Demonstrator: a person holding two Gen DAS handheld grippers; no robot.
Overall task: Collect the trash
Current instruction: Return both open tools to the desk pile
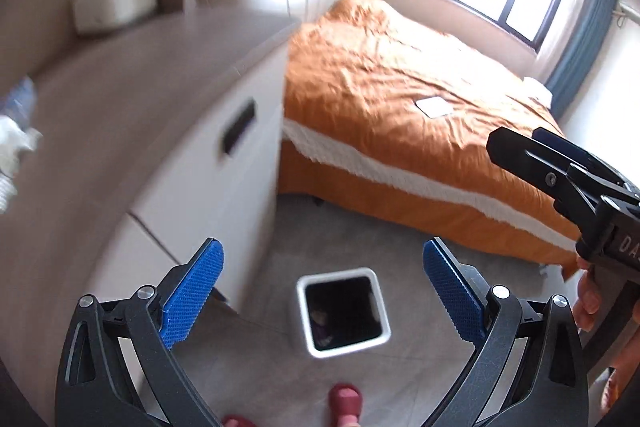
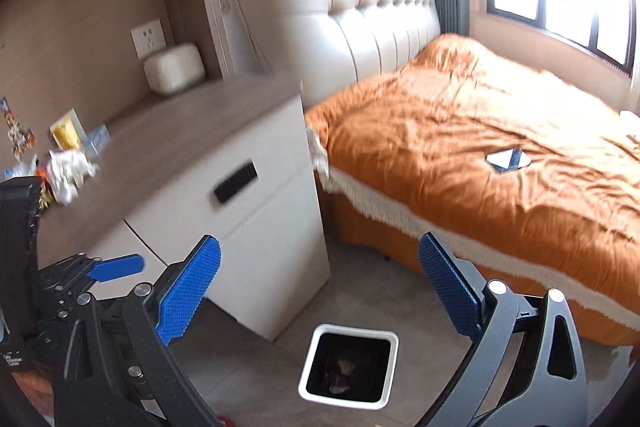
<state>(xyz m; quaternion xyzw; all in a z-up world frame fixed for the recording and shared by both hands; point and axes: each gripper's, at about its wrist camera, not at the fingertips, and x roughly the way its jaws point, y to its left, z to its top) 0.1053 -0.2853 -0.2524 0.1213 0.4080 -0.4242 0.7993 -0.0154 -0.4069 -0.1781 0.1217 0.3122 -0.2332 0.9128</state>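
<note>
On the far left of the right wrist view, a heap of crumpled white paper and coloured wrappers lies on the grey-brown wooden bench of a white drawer cabinet; a yellow packet stands just behind it. That is the trash yet to be gathered. Farther back on the bench sits a cream rounded box, under a wall socket.

The left gripper hangs with its blue-padded jaws spread wide and nothing between them, pointing down over the floor. Below it stands the square white bin with a black liner, beside the cabinet; something dark lies at its bottom, too dim to name. The right gripper hovers just beside the left, jaws likewise released and empty, above the same bin.

By my judgement this is the gap between a drop and the next pick: the next move calls for swinging a gripper left and up to the bench and closing on the crumpled paper.

To the right, an orange-covered bed carries a small flat white-and-dark object.
</note>
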